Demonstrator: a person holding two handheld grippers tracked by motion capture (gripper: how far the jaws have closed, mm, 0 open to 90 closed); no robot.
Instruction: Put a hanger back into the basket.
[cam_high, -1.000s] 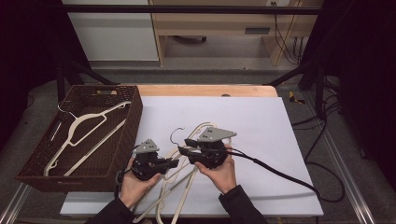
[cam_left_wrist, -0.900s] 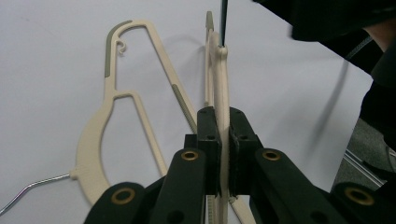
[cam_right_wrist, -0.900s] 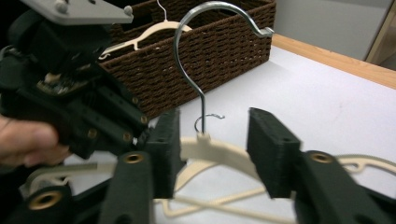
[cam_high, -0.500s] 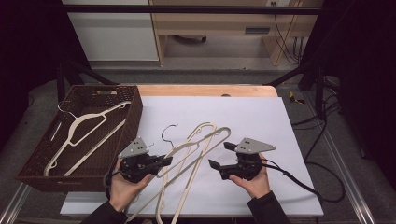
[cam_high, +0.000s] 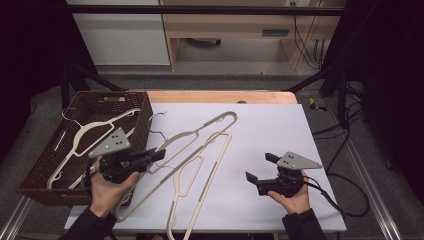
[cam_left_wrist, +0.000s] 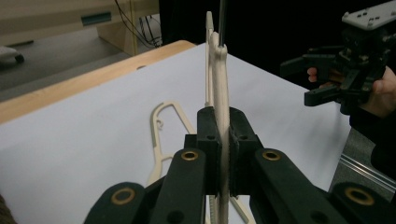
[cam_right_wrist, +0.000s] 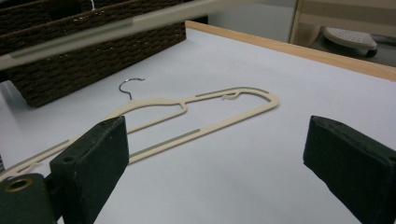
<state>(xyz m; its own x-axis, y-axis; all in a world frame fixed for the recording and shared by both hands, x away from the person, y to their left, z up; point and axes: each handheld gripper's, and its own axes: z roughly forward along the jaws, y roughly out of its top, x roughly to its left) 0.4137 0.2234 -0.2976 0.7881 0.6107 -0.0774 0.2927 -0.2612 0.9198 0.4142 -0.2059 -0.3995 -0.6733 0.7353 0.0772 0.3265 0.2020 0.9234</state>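
My left gripper (cam_high: 159, 154) is shut on a cream plastic hanger (cam_high: 210, 124) and holds it tilted above the white table, beside the basket. In the left gripper view the jaws clamp the hanger's flat bar (cam_left_wrist: 223, 135) edge-on. A second cream hanger (cam_high: 216, 169) lies flat on the table; it appears in the right gripper view (cam_right_wrist: 201, 109) with its wire hook. My right gripper (cam_high: 258, 166) hovers at the table's right front. Its jaws have just been opening and stand wide with nothing between them (cam_right_wrist: 215, 154).
A dark wicker basket (cam_high: 107, 95) stands at the table's left with another cream hanger (cam_high: 82, 135) inside. The white table cover (cam_high: 280, 125) ends at a wooden back edge (cam_high: 220, 96). A cable trails off right from the right gripper.
The right gripper has drawn away to the right from the hangers and opened wide. The left gripper has risen and shifted left, lifting one hanger off the table.
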